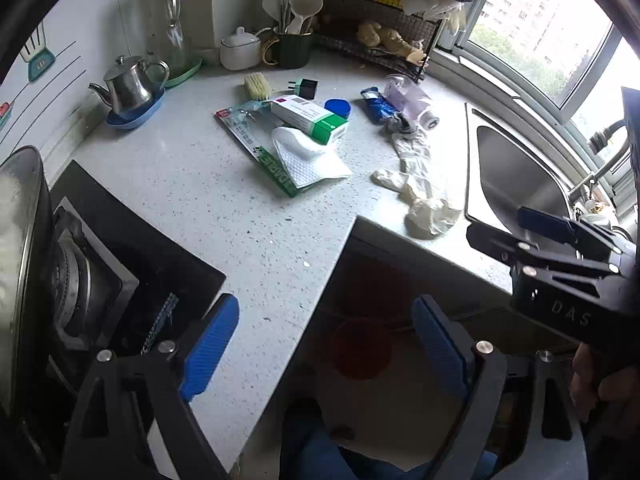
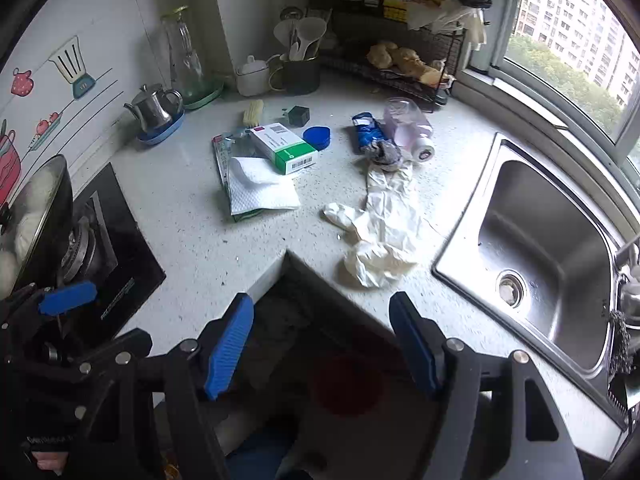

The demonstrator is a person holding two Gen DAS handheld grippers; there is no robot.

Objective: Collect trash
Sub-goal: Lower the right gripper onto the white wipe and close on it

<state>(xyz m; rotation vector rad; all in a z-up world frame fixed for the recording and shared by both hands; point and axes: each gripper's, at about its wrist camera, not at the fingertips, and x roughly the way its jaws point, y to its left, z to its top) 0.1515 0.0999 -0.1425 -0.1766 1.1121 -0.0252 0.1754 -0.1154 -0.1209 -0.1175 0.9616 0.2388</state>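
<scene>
Meanwhile, both tools empty, agape above counter [image 2: 192,200] with crumpled glove [image 2: 384,228].

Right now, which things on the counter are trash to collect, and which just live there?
Trash: crumpled white glove, paper towel, green-and-white box, blue wrapper, tipped plastic bottle.
Staying: steel teapot, scrub brush, utensil cup, sink.

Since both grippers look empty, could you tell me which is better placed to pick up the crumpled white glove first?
Probably the right gripper: the crumpled white glove lies just ahead of its open jaws, beside the sink.
</scene>
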